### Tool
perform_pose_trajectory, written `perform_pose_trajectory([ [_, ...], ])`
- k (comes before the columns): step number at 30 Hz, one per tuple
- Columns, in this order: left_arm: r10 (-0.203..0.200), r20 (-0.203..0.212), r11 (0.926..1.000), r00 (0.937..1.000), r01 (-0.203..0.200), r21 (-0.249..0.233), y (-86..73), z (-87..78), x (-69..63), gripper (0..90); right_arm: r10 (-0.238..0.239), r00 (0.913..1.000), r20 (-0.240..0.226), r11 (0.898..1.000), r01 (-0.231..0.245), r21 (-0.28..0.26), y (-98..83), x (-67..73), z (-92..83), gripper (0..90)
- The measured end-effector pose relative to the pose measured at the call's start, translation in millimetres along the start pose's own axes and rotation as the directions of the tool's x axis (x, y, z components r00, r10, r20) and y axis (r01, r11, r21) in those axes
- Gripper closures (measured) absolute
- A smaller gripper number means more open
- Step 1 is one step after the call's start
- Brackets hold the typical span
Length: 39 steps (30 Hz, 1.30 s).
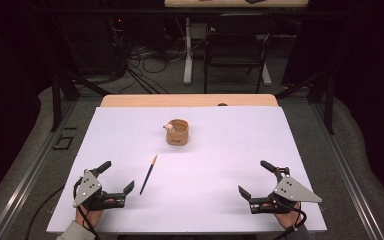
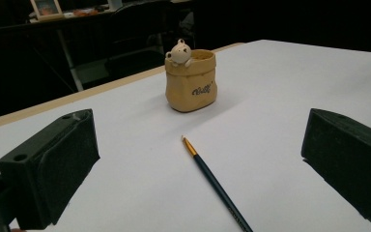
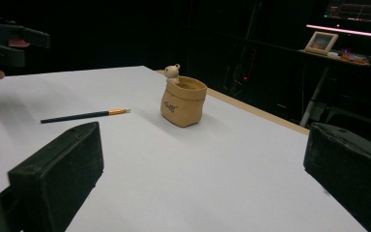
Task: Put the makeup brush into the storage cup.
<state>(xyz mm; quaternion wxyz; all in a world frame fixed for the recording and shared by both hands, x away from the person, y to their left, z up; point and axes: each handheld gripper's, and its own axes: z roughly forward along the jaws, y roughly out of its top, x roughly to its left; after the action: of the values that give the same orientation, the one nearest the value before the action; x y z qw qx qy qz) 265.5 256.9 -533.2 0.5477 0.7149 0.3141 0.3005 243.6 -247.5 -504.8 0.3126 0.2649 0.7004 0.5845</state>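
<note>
Tan sack-shaped pot (image 2: 191, 82): I note dark cursive lettering on front wall, low on side; script too small and blurred, cannot read reliably. Same marking seen on pot in right gripper view, also unreadable. Paintbrush (image 2: 216, 184): faint print near handle end, illegible. No other readable text.

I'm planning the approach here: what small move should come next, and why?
Probably ease the left gripper forward to straddle the paintbrush. Its fingers stand open and empty, and the brush lies flat just ahead of them, short of the tan pot.
</note>
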Motion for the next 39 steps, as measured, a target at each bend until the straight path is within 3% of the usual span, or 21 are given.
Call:
perform_pose_trajectory([
  [9, -0.004, 0.0, 0.9998, 1.0, 0.004, 0.02, 0.0, 1.8, -0.5, 0.0, -0.006, 1.0, 0.004, 1.0, 0.006, -0.007, 0.4, 1.3, 0.0, 0.0],
  [15, -0.002, 0.007, 0.9977, 1.0, 0.002, 0.068, 1.6, 11.5, -3.5, 0.0, -0.007, 1.0, 0.002, 1.0, 0.007, -0.002, 0.1, 0.2, 1.1, 0.0],
  [26, -0.031, -0.019, 0.9903, 0.9993, 0.034, 0.135, 6.3, 25.1, 0.2, 0.0, -0.003, 1.0, -0.007, 1.0, 0.003, -0.006, -0.2, -0.2, 2.1, 0.0],
  [33, -0.002, -0.034, 0.9858, 0.9994, 0.008, 0.168, 10.9, 32.9, -0.7, 0.3, -0.004, 1.0, -0.005, 1.0, 0.004, -0.006, 0.3, -0.3, 1.5, 0.0],
  [39, -0.01, -0.036, 0.9796, 0.9993, 0.017, 0.2, 13.6, 39.0, 0.5, 0.2, -0.003, 1.0, -0.008, 1.0, 0.003, -0.006, -0.1, -0.3, 2.4, 0.0],
])
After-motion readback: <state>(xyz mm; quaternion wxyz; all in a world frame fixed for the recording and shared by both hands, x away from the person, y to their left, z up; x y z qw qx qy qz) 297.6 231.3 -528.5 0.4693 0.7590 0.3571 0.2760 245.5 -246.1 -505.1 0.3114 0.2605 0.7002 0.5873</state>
